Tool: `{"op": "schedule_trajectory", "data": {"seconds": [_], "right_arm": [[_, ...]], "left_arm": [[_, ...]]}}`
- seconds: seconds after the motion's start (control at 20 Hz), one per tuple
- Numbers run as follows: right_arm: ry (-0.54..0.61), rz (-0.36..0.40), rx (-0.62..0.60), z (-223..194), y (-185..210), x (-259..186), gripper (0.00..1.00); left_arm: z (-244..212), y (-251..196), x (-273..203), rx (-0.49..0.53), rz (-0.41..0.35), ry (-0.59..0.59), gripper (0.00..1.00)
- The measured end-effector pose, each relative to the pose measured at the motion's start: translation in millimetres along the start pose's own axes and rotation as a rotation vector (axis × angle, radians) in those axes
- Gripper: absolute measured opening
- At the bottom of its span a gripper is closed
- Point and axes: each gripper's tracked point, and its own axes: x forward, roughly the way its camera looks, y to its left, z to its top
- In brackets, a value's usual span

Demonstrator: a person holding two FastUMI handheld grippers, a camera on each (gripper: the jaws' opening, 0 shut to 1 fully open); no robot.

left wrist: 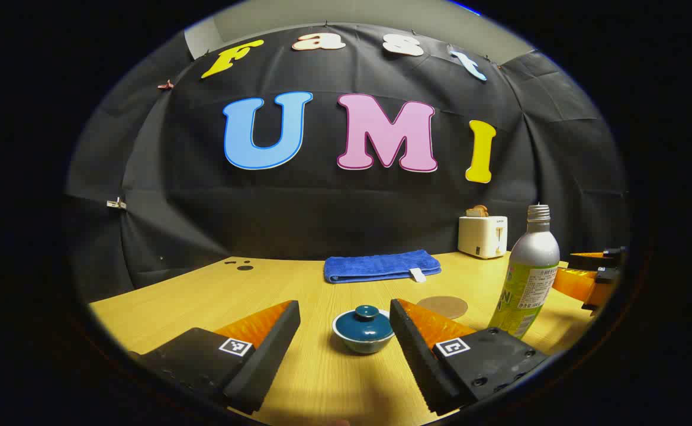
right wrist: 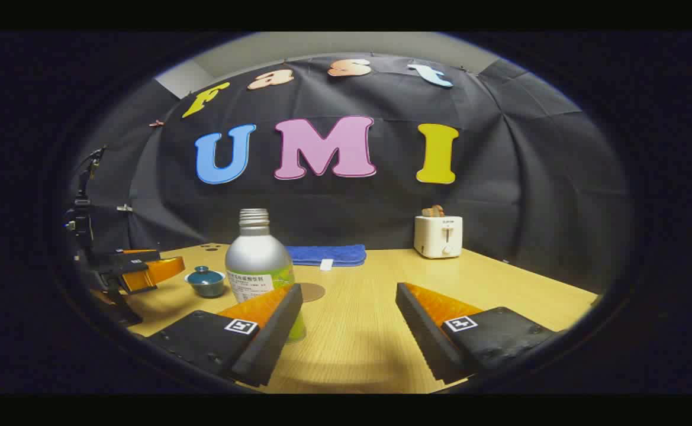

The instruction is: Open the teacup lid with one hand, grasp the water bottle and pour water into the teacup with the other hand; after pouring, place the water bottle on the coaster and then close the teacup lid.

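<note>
— Fingers first: how do yours stand?

— Both pairs are spread wide and hold nothing; your left gripper (left wrist: pixel 344 319) hangs just above the worktop (left wrist: pixel 203 296) with the teacup (left wrist: pixel 363 329) framed between its fingers, a little farther off; your right gripper (right wrist: pixel 348 307) is likewise released, with the water bottle (right wrist: pixel 258 266) just beyond its left finger, not between the two.

— So which step is in hand?

— By my reading, the opening one; the lid (left wrist: pixel 366 316) sits on the cup, so nothing has been poured yet; go forward and down with the left, centre the small knob on top between the fingers, close gently and lift straight up so the cup does not skid.

— And the bottle?

— It stands upright and uncapped, right of the teacup; shift your right gripper leftwards until the body sits squarely between the fingers, then grip low on the label; a high grip on the narrowing shoulder may slip.

— Where does it go afterwards?

— Onto the round coaster (left wrist: pixel 442 306), lying flat between teacup and bottle, slightly farther back; the blue towel (left wrist: pixel 381 265) and toaster (left wrist: pixel 483 235) sit at the far edge, well apart.
</note>
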Motion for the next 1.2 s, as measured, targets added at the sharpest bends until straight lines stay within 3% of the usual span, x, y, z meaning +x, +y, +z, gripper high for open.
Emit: {"op": "schedule_trajectory", "data": {"seconds": [1.2], "right_arm": [[0.001, -0.007, 0.001, -1, 0, 0, 0.98]], "left_arm": [[-3, -2, 11, 0.003, -0.015, 0.012, 0.97]]}}
